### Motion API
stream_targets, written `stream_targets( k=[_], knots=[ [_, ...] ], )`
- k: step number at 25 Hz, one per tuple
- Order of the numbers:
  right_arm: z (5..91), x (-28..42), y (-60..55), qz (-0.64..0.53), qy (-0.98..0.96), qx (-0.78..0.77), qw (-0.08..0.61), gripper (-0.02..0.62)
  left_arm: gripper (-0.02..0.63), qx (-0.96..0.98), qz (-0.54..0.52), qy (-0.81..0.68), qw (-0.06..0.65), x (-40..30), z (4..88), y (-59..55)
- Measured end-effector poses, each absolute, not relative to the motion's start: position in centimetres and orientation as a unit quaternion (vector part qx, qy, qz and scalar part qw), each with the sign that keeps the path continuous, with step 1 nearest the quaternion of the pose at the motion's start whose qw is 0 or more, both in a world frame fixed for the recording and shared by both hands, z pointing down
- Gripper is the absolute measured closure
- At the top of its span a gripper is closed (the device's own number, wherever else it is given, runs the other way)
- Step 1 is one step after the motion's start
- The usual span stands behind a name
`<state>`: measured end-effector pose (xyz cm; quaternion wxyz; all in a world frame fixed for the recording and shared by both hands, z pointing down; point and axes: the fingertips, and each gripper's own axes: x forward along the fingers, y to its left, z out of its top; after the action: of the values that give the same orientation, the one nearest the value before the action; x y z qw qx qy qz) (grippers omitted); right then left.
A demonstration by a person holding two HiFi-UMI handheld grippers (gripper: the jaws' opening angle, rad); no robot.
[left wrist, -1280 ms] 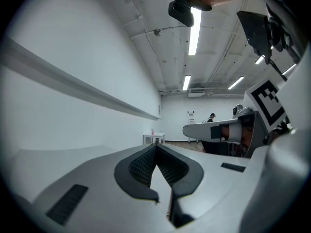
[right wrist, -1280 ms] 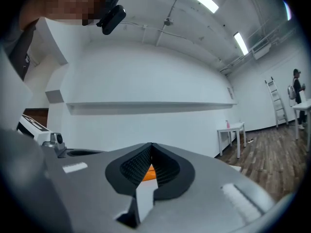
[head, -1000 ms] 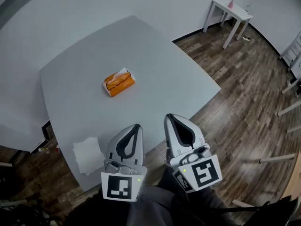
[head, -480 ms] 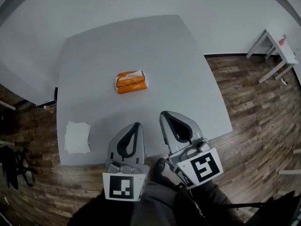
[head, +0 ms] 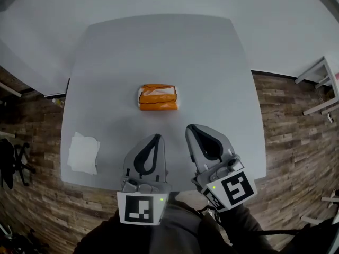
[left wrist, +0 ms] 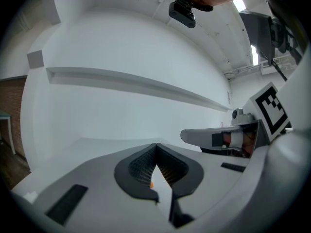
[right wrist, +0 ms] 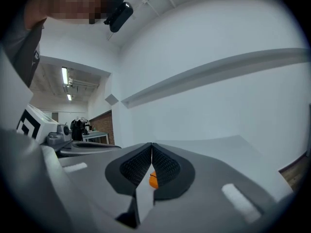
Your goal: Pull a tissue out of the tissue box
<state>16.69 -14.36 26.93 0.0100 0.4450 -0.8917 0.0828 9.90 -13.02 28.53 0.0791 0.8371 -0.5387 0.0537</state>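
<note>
An orange tissue box (head: 158, 97) with a white tissue showing at its top lies near the middle of the grey table (head: 212, 62). Both grippers hover over the table's near edge, well short of the box. My left gripper (head: 155, 137) is shut with nothing between its tips. My right gripper (head: 191, 127) is shut and empty as well. Between the closed jaws a sliver of the orange box (left wrist: 152, 184) peeks through in the left gripper view, and the box (right wrist: 153, 179) likewise in the right gripper view.
A loose white tissue (head: 83, 153) lies at the table's near left corner. Wooden floor surrounds the table. A small white side table (head: 322, 83) stands at the right edge. A black object (head: 10, 160) sits on the floor at far left.
The view has swung round, so the table now lies square ahead and the box sits straight beyond the grippers. Both grippers stay shut and side by side.
</note>
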Motion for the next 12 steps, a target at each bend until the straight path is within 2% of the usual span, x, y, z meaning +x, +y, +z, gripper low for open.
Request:
stream_targets(
  k=[4, 12],
  knots=[
    [28.9, 16.1, -18.4, 0.098, -0.908, 0.407, 0.002, 0.536, 0.606, 0.832, 0.068, -0.545, 0.082, 9.4, 30.1, -17.3],
    [35.1, 14.8, -25.5, 0.118, -0.925, 0.357, 0.054, 0.439, 0.606, 0.825, 0.093, -0.542, 0.132, 8.3, 35.7, -23.5]
  ],
)
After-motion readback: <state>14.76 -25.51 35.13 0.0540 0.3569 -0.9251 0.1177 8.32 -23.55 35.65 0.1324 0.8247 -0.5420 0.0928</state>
